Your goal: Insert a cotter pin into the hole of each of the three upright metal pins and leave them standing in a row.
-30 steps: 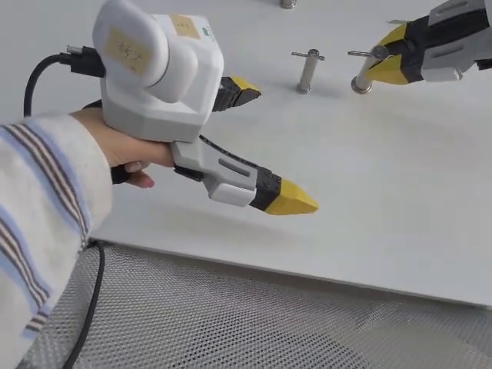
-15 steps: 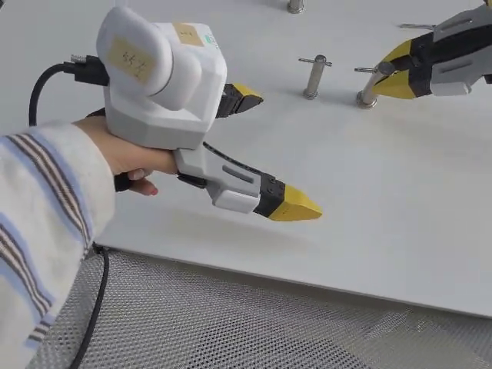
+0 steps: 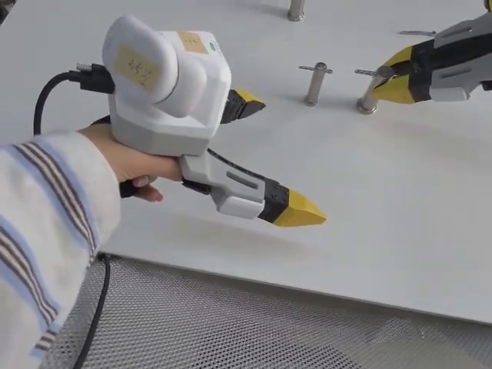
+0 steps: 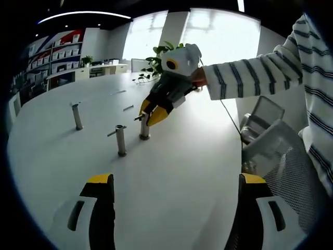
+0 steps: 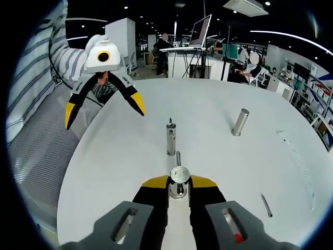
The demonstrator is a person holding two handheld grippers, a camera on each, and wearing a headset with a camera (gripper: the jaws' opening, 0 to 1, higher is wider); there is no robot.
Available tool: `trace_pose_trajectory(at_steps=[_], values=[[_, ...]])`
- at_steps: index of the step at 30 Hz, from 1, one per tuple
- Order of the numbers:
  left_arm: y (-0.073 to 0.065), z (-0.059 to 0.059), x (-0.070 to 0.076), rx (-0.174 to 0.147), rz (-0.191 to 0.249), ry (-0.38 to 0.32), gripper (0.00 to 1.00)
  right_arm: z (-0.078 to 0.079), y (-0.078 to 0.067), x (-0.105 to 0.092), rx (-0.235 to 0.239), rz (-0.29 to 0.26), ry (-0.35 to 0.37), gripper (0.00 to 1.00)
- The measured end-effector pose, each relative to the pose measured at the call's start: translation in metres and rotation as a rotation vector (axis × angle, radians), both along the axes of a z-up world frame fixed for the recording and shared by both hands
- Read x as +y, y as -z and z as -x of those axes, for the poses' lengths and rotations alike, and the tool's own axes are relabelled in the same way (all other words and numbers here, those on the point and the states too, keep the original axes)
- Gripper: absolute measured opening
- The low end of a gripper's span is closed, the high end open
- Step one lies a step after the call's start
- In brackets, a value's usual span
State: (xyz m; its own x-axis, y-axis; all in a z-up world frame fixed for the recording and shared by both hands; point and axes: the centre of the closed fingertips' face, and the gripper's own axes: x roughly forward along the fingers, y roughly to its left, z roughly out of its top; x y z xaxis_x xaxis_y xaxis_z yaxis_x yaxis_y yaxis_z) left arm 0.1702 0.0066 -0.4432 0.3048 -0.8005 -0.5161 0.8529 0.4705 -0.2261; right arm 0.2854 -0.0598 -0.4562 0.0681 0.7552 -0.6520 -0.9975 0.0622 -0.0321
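Pin (image 3: 370,98) stays clamped in right hand-held gripper (image 3: 378,81), seemingly straighter.

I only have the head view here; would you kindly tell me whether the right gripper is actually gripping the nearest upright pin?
Observer: Yes. The right gripper view shows the right gripper shut on the near pin, its jaws clamped on either side just under the head.
Operator: Thank you. The far pin is cut off at my top edge; has it been fitted yet?
Observer: Not that I can see. In the left gripper view the far pin stands upright and bare, with nothing through it.
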Motion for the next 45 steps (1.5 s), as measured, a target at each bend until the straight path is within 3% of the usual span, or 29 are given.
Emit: trace_pose_trajectory(at_steps=[5,10,21,30,38,43,45], values=[[0.001,0.000,0.002,0.001,-0.009,-0.005,0.99,0.000,0.000,0.001,0.029,-0.003,0.038,0.09],[0.000,0.000,0.003,-0.004,-0.013,-0.005,0.99,-0.002,0.001,-0.001,0.020,-0.015,0.058,0.09],[0.000,0.000,0.002,-0.008,-0.026,0.001,0.99,0.006,0.000,0.000,0.001,-0.006,-0.002,0.09],[0.000,-0.002,0.002,-0.008,-0.033,0.004,0.99,0.006,0.002,-0.002,0.043,0.016,0.036,0.09],[-0.002,-0.004,0.003,-0.016,-0.033,-0.002,0.99,0.004,-0.006,-0.006,0.048,0.005,0.130,0.35],[-0.006,-0.007,0.005,-0.033,-0.031,-0.024,0.99,0.008,-0.023,-0.013,0.028,-0.033,0.207,0.41],[-0.008,-0.010,0.008,-0.035,-0.031,-0.044,0.99,0.018,-0.030,-0.015,0.022,-0.035,0.241,0.41]])
